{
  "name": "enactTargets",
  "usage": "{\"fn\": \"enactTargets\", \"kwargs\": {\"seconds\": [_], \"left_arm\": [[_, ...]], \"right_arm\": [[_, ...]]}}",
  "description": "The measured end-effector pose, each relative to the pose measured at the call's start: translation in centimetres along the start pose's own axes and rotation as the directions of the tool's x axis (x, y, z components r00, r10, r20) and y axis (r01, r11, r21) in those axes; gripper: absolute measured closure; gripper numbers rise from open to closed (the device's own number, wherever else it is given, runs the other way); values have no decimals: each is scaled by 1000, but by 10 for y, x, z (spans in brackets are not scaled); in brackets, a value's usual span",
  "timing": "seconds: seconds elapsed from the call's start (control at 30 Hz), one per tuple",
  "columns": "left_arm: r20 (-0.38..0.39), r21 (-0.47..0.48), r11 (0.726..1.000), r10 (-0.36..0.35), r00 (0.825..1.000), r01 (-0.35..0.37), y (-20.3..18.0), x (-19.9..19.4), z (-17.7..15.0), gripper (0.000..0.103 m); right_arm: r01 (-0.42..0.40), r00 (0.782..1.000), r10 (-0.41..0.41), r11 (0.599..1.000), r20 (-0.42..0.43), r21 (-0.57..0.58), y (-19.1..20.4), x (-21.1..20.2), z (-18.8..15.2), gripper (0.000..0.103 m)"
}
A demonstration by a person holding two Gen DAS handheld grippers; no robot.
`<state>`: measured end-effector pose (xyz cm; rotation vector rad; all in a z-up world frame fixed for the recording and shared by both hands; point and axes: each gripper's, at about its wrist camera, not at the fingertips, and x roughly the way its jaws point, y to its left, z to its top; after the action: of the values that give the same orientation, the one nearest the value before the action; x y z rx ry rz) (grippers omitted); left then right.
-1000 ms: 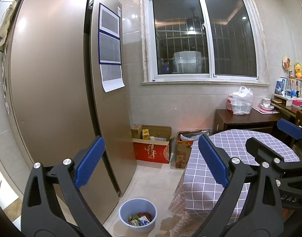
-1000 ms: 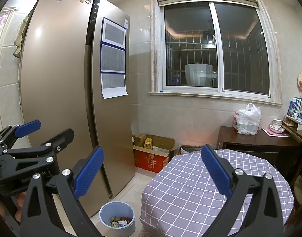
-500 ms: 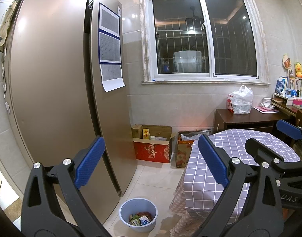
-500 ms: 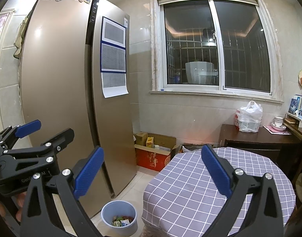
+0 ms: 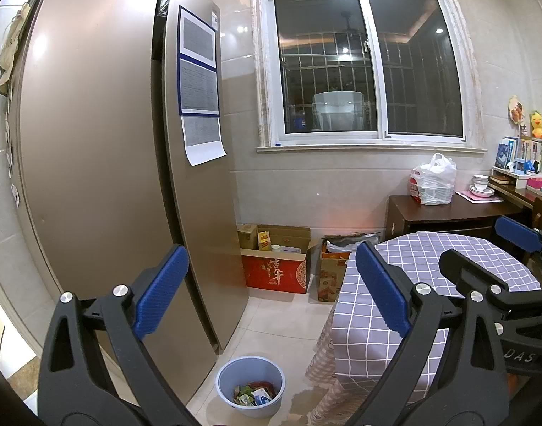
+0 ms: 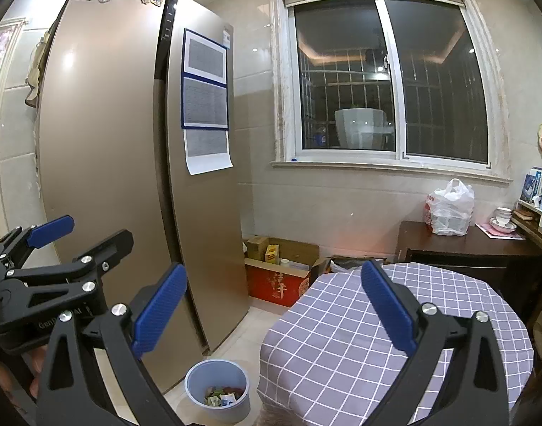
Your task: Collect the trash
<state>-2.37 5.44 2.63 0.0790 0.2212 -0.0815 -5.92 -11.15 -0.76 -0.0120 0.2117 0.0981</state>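
trash bin point(image 5: 250, 387) on floor, below open left hand-held gripper point(image 5: 271, 294)

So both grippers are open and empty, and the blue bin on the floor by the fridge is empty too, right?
Not quite: the bin is not empty. The left wrist view shows wrappers lying in its bottom. The rest holds: the left gripper and right gripper have their jaws wide apart with nothing between them, and the bin stands on the floor by the fridge.
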Motion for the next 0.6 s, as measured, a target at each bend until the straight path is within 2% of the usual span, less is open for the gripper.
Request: {"fn": "enactTargets", "kwargs": {"seconds": [0.6], "left_arm": [[0, 2, 1000, 8, 1000, -8, 14, 4, -6, 9]], "right_arm": [[-16, 1000, 17, 1000, -11, 7, -2, 7, 0, 6]]}}
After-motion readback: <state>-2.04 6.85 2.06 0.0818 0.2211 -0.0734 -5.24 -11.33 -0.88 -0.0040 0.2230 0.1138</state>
